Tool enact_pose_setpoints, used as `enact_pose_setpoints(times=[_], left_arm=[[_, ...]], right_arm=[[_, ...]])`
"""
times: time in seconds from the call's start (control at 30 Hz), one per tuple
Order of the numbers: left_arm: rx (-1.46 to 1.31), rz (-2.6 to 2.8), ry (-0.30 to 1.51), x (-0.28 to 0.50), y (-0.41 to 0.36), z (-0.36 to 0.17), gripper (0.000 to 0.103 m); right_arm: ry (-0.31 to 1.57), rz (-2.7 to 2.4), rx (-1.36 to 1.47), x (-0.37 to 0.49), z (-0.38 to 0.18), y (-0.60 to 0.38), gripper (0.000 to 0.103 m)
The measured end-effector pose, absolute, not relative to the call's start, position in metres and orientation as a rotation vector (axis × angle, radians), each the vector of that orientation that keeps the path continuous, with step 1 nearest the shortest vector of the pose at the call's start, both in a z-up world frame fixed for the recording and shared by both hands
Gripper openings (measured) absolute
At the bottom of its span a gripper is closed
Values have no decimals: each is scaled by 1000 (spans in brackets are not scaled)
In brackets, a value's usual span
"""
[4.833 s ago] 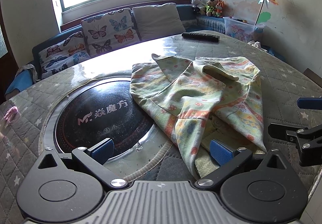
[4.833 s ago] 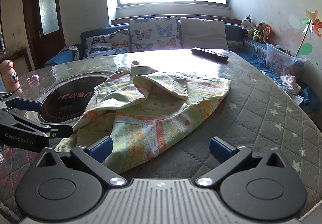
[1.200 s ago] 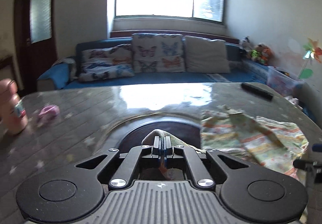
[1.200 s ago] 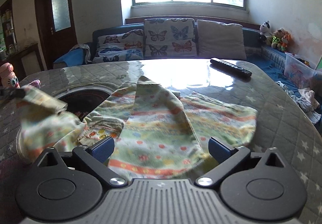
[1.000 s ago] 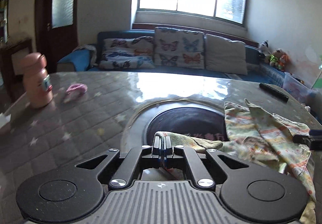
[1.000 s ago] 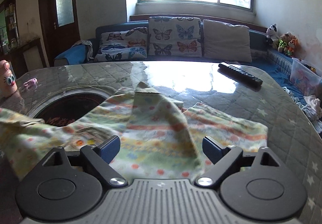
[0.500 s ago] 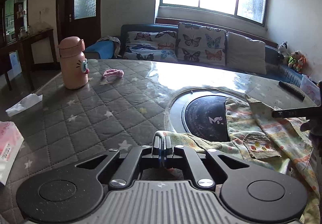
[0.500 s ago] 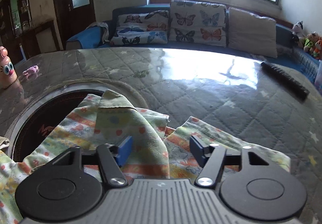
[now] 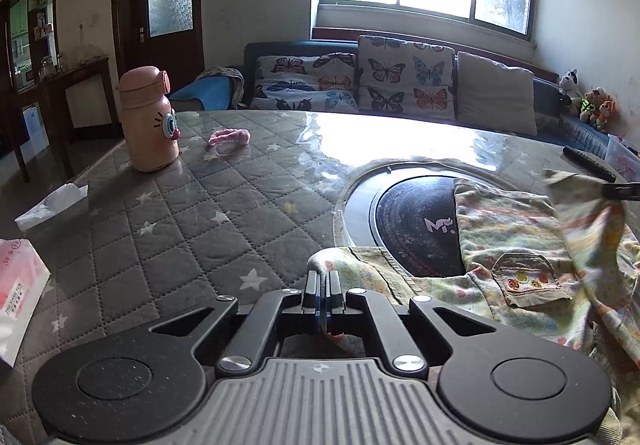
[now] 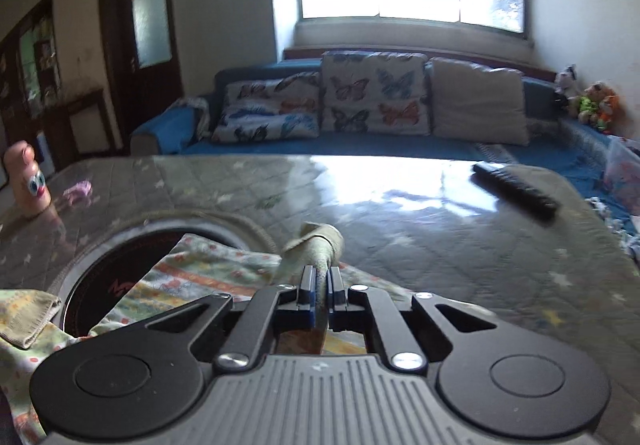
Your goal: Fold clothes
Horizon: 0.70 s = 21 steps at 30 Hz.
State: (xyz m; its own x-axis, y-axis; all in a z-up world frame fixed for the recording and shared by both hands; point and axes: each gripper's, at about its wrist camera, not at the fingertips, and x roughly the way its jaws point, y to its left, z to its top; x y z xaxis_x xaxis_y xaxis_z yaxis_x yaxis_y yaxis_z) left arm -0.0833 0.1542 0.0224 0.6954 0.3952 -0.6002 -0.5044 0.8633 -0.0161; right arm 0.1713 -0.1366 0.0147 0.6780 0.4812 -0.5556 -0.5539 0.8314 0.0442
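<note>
A pale green garment (image 9: 516, 245) with coloured stripes and a small pocket lies spread over the table, partly over the round black hotplate (image 9: 412, 229). My left gripper (image 9: 321, 281) is shut on one corner of it, near the table's front. My right gripper (image 10: 319, 277) is shut on another corner of the garment (image 10: 224, 277), lifted above the cloth; its tip shows at the far right of the left wrist view (image 9: 620, 191).
A pink bottle (image 9: 147, 119), a pink hair tie (image 9: 229, 135) and a crumpled tissue (image 9: 52, 205) sit on the left of the quilted table (image 9: 180, 213). A tissue pack (image 9: 18, 297) is at the front left. A black remote (image 10: 514, 191) lies far right. A sofa stands behind.
My right gripper has closed on a corner of the garment and lifted it. My left gripper keeps its hold and has pulled its corner further left and toward me.
</note>
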Motion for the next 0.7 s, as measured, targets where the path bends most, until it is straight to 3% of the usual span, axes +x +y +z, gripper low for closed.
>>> enact_pose_setpoints(times=[0.3,0.7], left_arm=[[-172,500,631,-85,151,21,3],[-149,478,666,-82,149,20,6]], right_arm=[[506,336,-33,124,50,-268,5],[647,106,40,62,14,-355,8]])
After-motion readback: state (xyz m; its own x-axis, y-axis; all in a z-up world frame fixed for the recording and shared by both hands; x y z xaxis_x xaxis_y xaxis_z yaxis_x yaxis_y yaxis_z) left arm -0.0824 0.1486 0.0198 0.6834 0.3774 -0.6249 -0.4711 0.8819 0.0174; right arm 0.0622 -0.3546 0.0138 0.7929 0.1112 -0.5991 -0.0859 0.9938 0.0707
